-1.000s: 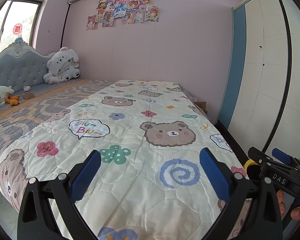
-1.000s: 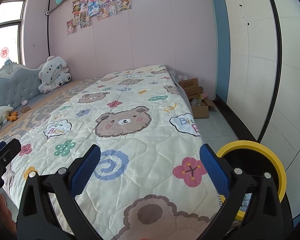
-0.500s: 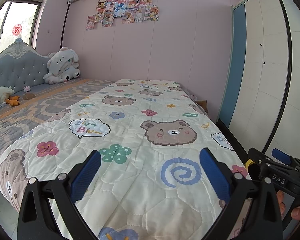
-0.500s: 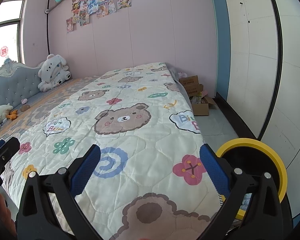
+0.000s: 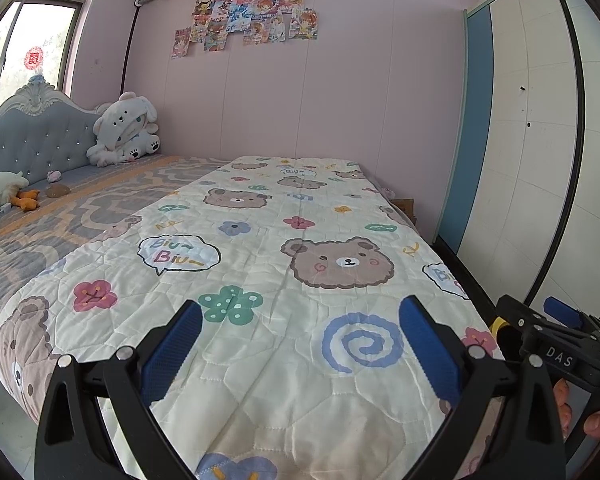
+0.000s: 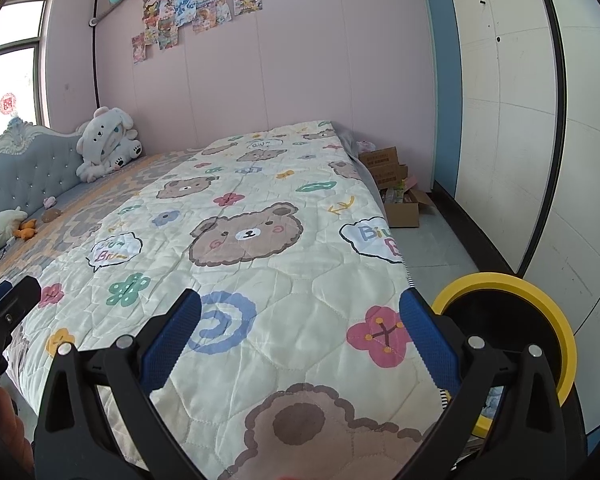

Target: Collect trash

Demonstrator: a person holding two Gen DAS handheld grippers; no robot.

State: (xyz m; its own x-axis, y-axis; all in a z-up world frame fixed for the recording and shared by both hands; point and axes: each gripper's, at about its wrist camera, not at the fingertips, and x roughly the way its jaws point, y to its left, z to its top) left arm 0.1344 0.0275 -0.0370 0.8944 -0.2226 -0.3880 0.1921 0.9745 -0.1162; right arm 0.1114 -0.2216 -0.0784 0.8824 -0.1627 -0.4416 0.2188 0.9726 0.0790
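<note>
Both grippers hover over the foot of a bed covered by a cream bear-print quilt (image 5: 284,264). My left gripper (image 5: 300,344) is open with nothing between its blue pads. My right gripper (image 6: 300,340) is open too, empty, and also shows at the right edge of the left wrist view (image 5: 556,344). A yellow-rimmed black bin (image 6: 512,320) stands on the floor at the bed's right corner, just right of the right gripper. A small brown item (image 5: 57,190) and an orange one (image 5: 25,200) lie near the pillows. I cannot tell whether they are trash.
A white plush toy (image 5: 124,130) sits against the grey headboard (image 5: 28,140). Open cardboard boxes (image 6: 396,196) stand on the floor beyond the bed. A white and blue wardrobe (image 6: 540,120) lines the right side, leaving a narrow floor aisle (image 6: 436,248).
Both views have shifted slightly: the quilt pattern has drifted, and the right wrist view now looks a little more leftward. Both grippers stay open and empty.
</note>
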